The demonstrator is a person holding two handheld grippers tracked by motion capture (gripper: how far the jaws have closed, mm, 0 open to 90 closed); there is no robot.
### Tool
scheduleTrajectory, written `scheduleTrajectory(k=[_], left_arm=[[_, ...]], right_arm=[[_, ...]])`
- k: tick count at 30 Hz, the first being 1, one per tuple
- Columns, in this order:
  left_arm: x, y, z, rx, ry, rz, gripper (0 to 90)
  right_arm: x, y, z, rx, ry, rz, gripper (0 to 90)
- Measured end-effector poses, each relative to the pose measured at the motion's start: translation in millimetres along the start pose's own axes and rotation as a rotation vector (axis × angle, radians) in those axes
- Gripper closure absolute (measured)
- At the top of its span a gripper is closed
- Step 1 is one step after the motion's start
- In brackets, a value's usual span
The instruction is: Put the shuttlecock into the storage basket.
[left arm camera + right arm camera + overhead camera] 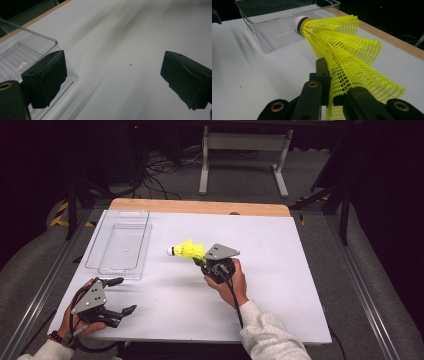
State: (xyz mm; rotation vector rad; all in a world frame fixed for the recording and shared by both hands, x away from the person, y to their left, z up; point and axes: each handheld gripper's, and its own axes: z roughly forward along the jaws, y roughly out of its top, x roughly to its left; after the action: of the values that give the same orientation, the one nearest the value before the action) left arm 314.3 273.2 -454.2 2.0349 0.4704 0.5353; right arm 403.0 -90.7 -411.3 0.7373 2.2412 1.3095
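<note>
In the middle of the high view, the right gripper [200,260] has its jaws clenched on the skirt of a yellow shuttlecock [187,250], which is lifted above the white bench [280,270] with its cork toward the left. The left gripper [121,295], at the lower left, rests with its jaws released and nothing between them, just below the clear tray [120,245].

Yellow shuttlecock [342,47] over a white table [280,270]
Its mesh skirt is bright yellow above the black right gripper [332,100]; cork white, banded dark; clear ribbed tray [274,30] beyond.
</note>
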Motion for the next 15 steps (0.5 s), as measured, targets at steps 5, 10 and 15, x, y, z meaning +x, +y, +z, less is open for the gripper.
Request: scheduleTrajectory(k=[5,10,15], left_arm=[[0.3,0.0,0.2,-0.002,0.005,-0.001,7.4],[1.7,0.1,-0.9,-0.012,0.007,-0.010,6.9],[1.7,0.9,-2.1,-0.018,0.008,-0.002,6.2]], right_arm=[[-1.0,2.8,1.9,-0.004,0.003,0.001,87.5],[-1.5,9.5,7.0,-0.010,0.019,-0.001,87.5],[-1.6,15.3,11.3,-0.012,0.031,-0.009,87.5]])
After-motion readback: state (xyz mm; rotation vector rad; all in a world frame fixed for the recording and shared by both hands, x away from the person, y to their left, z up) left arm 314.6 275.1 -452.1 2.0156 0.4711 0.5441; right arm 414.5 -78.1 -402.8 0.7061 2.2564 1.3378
